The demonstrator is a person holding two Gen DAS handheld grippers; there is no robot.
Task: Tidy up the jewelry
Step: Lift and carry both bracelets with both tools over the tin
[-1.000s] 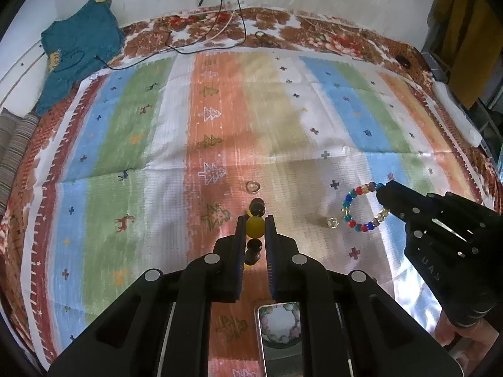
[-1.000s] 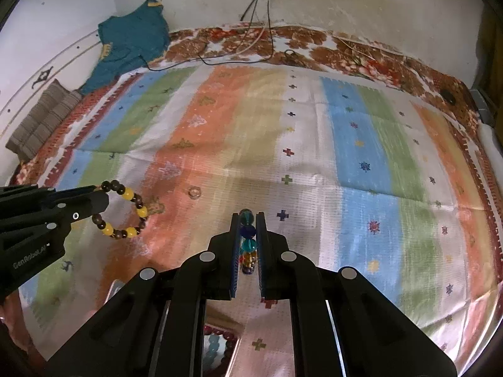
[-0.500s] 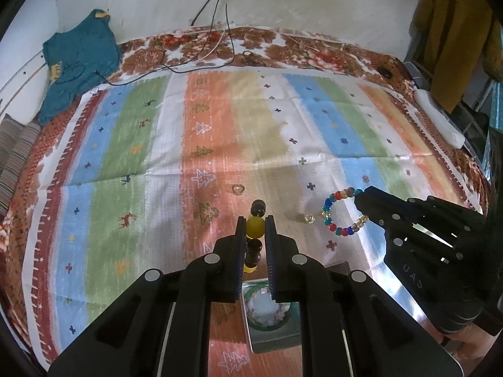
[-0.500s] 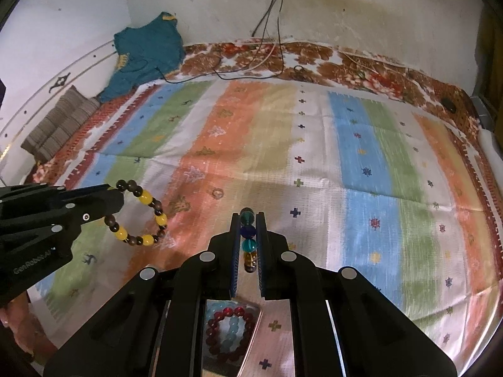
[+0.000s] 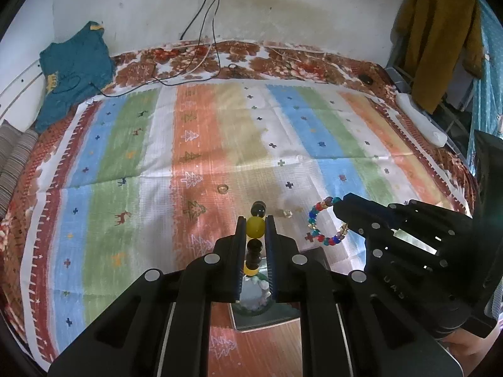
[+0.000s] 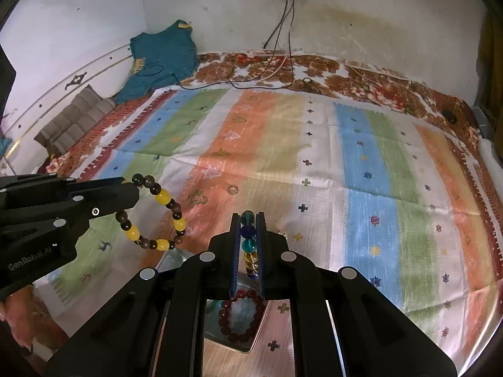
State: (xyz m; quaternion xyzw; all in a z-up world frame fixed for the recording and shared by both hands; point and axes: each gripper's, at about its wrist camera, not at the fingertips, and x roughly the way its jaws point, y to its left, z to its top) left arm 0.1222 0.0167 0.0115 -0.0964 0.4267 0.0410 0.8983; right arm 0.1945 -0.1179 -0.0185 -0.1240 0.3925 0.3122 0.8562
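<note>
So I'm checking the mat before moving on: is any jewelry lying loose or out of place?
Yes. A small ring and a clear bead-like piece lie loose on the striped mat, outside the tray. Both bracelets hang held in the claws.

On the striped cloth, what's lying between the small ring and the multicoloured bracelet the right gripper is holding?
In the left wrist view, a small clear bead-like piece lies on the cloth between the ring and the multicoloured bracelet.
</note>
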